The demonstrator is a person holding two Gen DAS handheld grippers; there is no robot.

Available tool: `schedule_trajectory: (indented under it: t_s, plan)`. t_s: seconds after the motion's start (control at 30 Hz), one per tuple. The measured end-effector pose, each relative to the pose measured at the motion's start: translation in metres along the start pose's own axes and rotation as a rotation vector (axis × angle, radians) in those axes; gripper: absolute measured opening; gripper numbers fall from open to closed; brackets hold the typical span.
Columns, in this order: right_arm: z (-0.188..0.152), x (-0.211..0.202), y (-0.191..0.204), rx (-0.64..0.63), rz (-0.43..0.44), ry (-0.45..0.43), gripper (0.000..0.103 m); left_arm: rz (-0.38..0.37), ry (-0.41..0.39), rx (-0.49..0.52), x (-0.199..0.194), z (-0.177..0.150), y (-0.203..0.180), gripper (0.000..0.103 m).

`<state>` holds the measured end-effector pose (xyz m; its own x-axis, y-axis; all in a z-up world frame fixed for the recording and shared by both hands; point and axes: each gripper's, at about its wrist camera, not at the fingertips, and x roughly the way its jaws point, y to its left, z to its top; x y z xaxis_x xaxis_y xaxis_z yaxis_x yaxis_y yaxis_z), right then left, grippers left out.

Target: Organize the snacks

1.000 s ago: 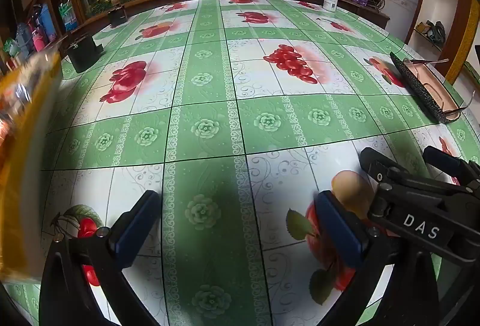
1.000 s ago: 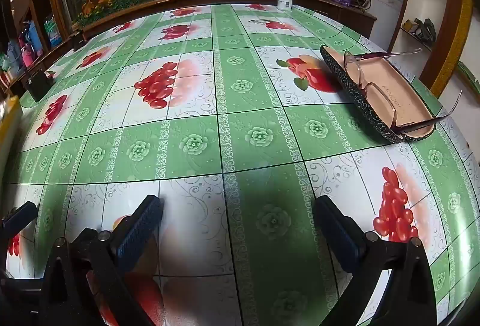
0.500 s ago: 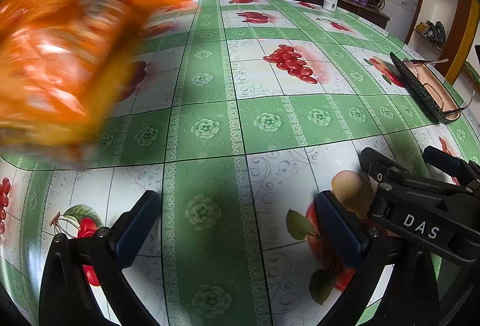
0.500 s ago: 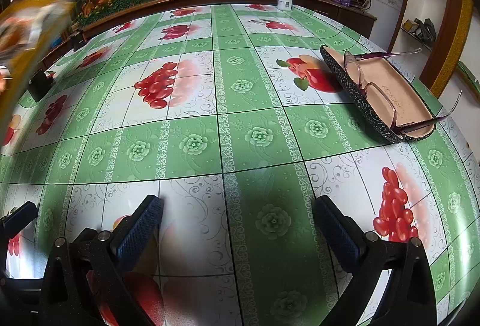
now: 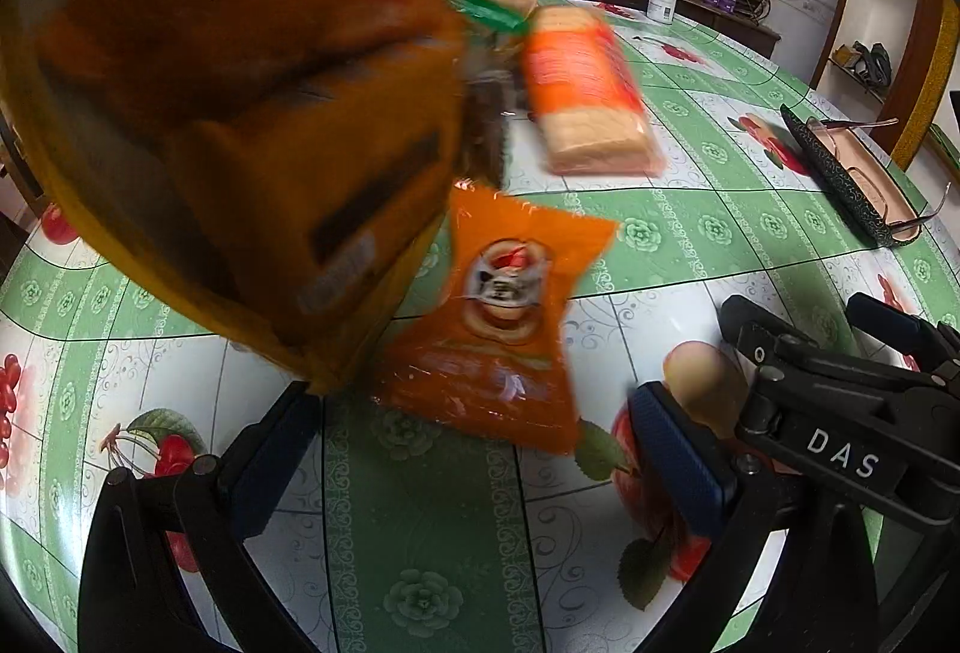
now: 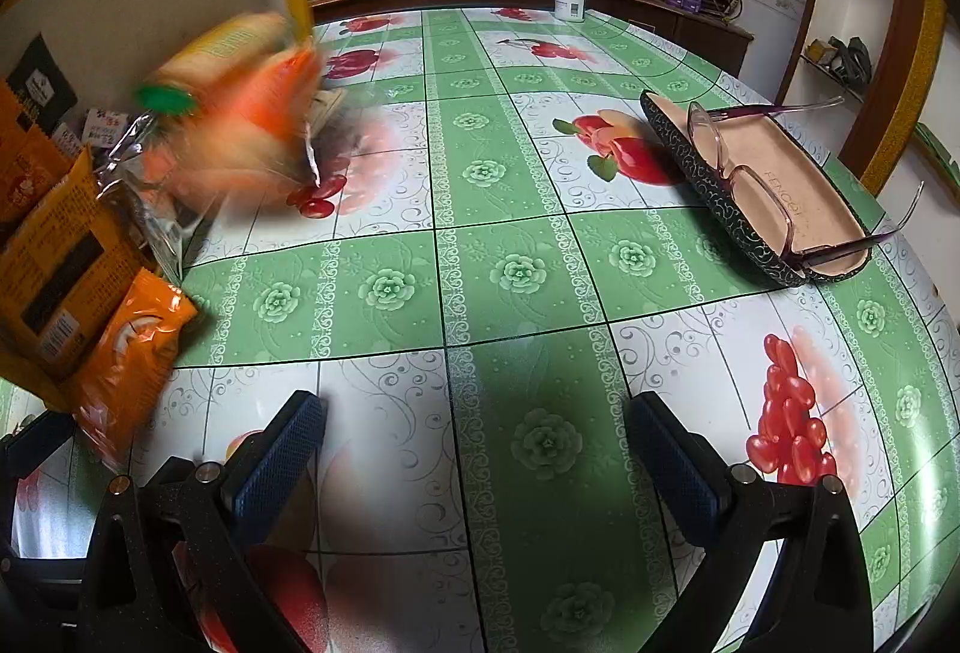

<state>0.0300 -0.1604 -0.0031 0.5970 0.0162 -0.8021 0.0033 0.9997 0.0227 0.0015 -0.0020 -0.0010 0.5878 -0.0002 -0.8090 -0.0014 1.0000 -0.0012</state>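
Snacks are tumbling from a tilted box (image 5: 240, 125) onto the tabletop (image 6: 516, 269) near its left edge; orange packet (image 5: 504, 317) lies nearest. Both tools, left (image 5: 474, 455) and right (image 6: 474, 467), gape empty: wait until packets settle before grasping

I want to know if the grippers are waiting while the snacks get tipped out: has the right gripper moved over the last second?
No. The right gripper frames the same green floral tablecloth squares, and the open glasses case sits unshifted.
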Motion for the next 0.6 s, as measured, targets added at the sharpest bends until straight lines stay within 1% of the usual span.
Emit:
schedule_trajectory:
  t_s: [0.6]
  plan:
    - [0.0015,0.0012,0.0009,0.000,0.000,0.000,0.102,0.000,0.001,-0.001,-0.0020,-0.0001,0.0030,0.103]
